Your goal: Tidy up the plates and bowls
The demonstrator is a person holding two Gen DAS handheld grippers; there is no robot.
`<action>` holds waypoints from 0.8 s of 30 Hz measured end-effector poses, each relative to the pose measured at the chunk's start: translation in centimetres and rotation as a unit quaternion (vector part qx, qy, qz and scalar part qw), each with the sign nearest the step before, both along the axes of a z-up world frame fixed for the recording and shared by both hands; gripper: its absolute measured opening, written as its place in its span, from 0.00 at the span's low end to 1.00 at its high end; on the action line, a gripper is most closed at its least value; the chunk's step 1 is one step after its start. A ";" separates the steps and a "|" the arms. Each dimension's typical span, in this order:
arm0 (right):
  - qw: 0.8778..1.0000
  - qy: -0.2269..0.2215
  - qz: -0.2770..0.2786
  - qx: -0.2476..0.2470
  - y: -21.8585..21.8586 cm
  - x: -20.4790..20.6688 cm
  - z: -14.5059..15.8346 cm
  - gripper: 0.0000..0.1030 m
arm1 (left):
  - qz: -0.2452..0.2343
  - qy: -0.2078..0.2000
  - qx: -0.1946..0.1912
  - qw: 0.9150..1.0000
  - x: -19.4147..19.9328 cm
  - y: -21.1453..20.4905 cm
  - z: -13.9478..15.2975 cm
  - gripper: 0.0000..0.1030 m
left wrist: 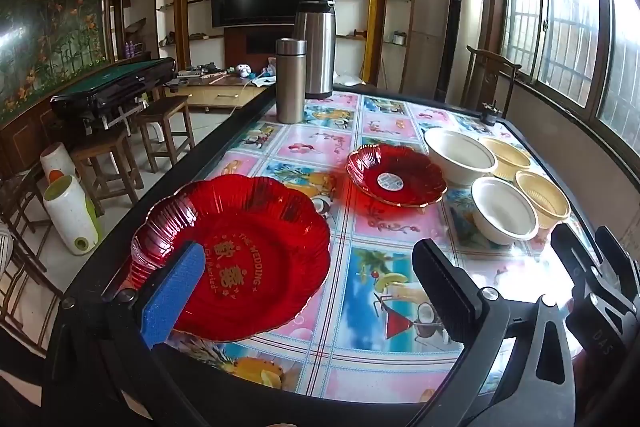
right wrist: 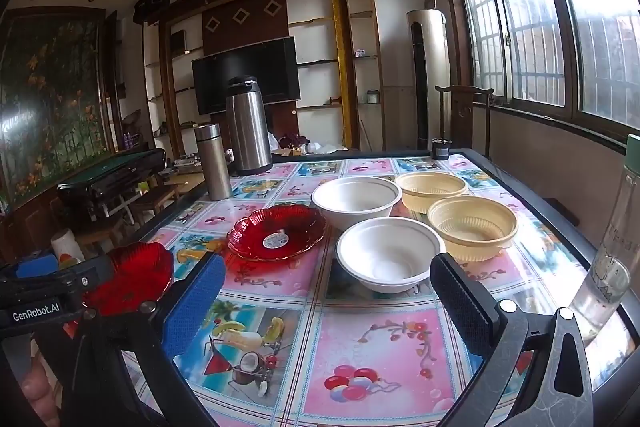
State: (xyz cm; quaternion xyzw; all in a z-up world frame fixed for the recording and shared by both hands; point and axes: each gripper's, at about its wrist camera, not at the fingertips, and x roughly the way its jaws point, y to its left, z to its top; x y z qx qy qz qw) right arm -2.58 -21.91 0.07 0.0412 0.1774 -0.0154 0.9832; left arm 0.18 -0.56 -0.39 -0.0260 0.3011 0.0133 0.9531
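Lying flat near the table (left wrist: 360,367) edge, large red scalloped plate (left wrist: 240,259), gold lettering facing camera; left gripper (left wrist: 308,291) spread wide over it, right gripper (right wrist: 324,303) wide, empty.

R gripper (right wrist: 326,301) open over table (right wrist: 380,359), nothing between fingers. Just ahead: near white bowl (right wrist: 388,259), far white bowl (right wrist: 356,201) behind it. 2 cream bowls (right wrist: 472,227) to right. Small red plate (right wrist: 276,233) to left. L gripper (right wrist: 40,291) at left edge w/ big red plate (right wrist: 136,271).

Clear bottle (right wrist: 612,259) cut off at right edge.
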 end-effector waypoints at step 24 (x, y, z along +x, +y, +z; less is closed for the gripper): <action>1.000 0.016 -0.008 0.004 0.1 1.4 -0.5 1.00 | -0.013 0.001 0.007 1.000 0.7 -0.2 -0.3 1.00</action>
